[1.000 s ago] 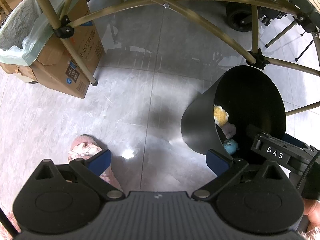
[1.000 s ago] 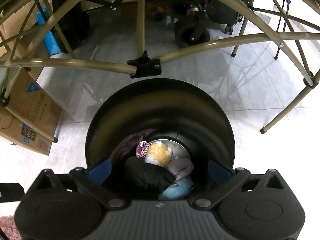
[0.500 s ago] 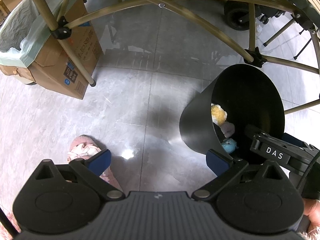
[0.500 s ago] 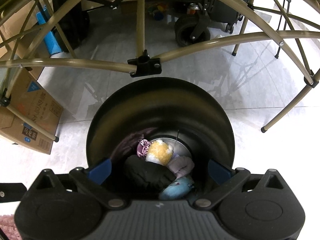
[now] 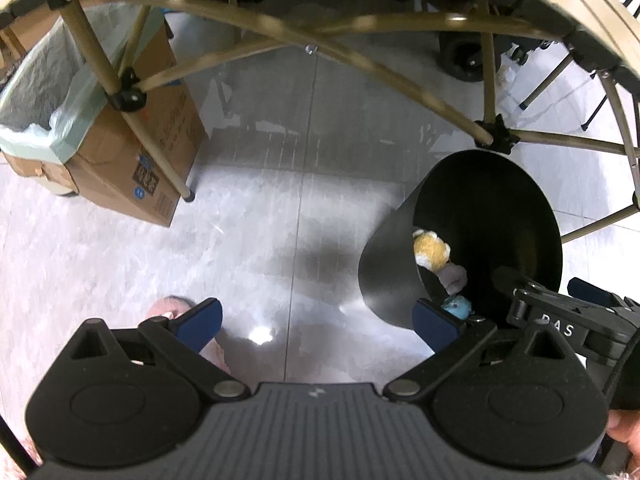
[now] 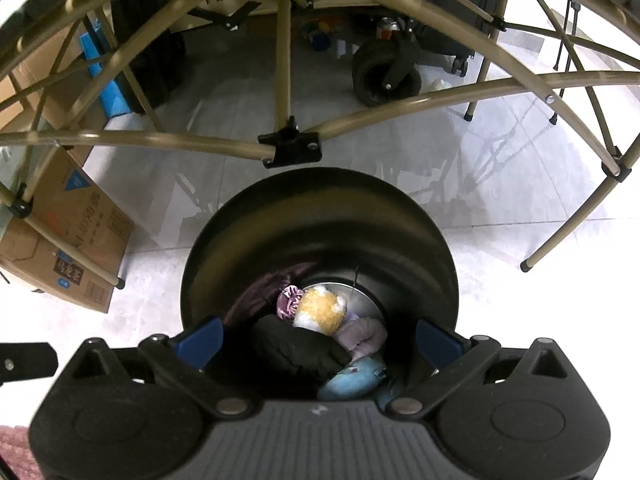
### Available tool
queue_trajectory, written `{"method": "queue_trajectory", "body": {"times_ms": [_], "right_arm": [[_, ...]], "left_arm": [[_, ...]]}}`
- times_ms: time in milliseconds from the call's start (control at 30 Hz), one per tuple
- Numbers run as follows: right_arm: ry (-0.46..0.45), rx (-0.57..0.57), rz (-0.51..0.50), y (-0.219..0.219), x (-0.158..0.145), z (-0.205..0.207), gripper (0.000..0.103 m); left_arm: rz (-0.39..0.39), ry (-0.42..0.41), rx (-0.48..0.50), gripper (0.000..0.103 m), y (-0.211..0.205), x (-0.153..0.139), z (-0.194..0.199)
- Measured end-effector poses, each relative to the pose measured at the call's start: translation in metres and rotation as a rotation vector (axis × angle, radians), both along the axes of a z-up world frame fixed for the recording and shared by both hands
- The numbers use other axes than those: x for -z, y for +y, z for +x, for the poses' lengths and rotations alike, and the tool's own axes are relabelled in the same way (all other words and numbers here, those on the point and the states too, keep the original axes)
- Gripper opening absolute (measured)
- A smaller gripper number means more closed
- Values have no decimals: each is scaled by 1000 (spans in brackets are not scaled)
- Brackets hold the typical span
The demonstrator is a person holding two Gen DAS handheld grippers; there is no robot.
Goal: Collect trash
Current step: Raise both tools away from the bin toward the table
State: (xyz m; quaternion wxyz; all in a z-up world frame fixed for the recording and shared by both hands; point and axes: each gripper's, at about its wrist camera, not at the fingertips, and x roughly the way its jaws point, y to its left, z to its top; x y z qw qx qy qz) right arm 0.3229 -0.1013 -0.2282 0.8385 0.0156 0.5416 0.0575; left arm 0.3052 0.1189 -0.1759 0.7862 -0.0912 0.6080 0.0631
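Note:
A black round bin [image 5: 388, 272] stands on the grey tiled floor under a folding table. It holds crumpled trash: a yellow-white wad [image 6: 320, 308], a purple piece [image 6: 289, 304], a grey-lilac piece [image 6: 362, 334], a blue piece [image 6: 352, 378] and a black piece [image 6: 296, 352]. My right gripper [image 6: 318, 336] hovers open over the bin's mouth [image 6: 320, 216], with nothing between its fingers. In the left wrist view it [image 5: 542, 282] hangs at the bin's near rim. My left gripper [image 5: 316, 316] is open over bare floor, to the left of the bin.
The table's tan metal frame [image 5: 360, 60] crosses above the bin, with a black joint [image 6: 290, 148] close behind its rim. A cardboard box [image 5: 152, 152] lined with a pale green bag [image 5: 48, 92] stands at the left. A pink slipper [image 5: 168, 308] lies under my left finger. A wheeled cart [image 6: 384, 76] sits farther back.
Both grippers have pulled back and up a little. The bin looks slightly smaller in the right wrist view, and more of the table frame shows. The trash has not moved.

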Motion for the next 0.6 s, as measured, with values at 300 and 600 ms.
{"method": "queue_trajectory", "body": {"times_ms": [300,600], "right_arm": [[-64,-22,37,-10,-25,-15,103],[-147,-28,96,-26,-62,-34,103]], "left_arm": [[36,-130,50,103,-13,-22,-9],[50,-284,108,103,-27,-49,-27]]}}
